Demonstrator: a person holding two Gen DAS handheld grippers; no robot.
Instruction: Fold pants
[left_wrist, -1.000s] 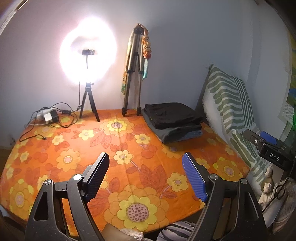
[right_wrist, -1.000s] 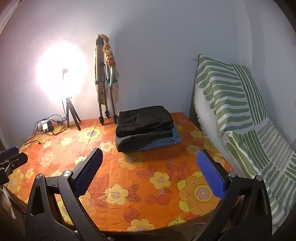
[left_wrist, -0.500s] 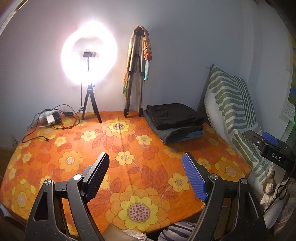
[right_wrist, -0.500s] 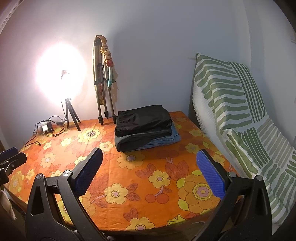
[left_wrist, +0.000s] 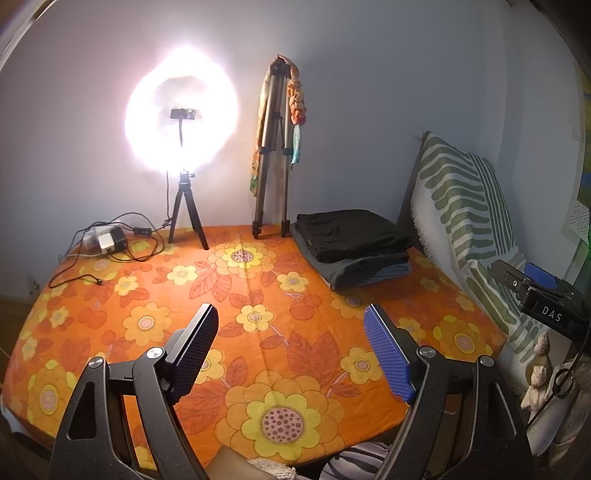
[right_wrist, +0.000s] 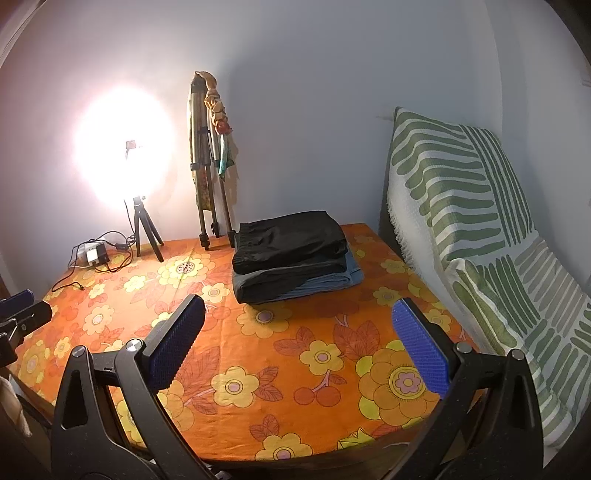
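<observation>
Both grippers hang over the near edge of the orange flowered cloth (right_wrist: 280, 354), and neither carries anything. The left gripper (left_wrist: 291, 350) has its jaws spread wide with only the print showing between them; the right gripper (right_wrist: 299, 343) is spread just as wide.

The folded pants (right_wrist: 291, 240) lie at the far right of the cloth as the black top layer of a neat stack (right_wrist: 295, 273) — parked beside the striped cushion (right_wrist: 461, 206), probably to leave the middle free as working space.

The ring light (left_wrist: 181, 118) and a tripod (left_wrist: 271, 147) stand along the far wall, likely out of the grippers' way.

No unfolded garment is in view, so the folding looks done, or a fresh pair has yet to be laid out.
</observation>
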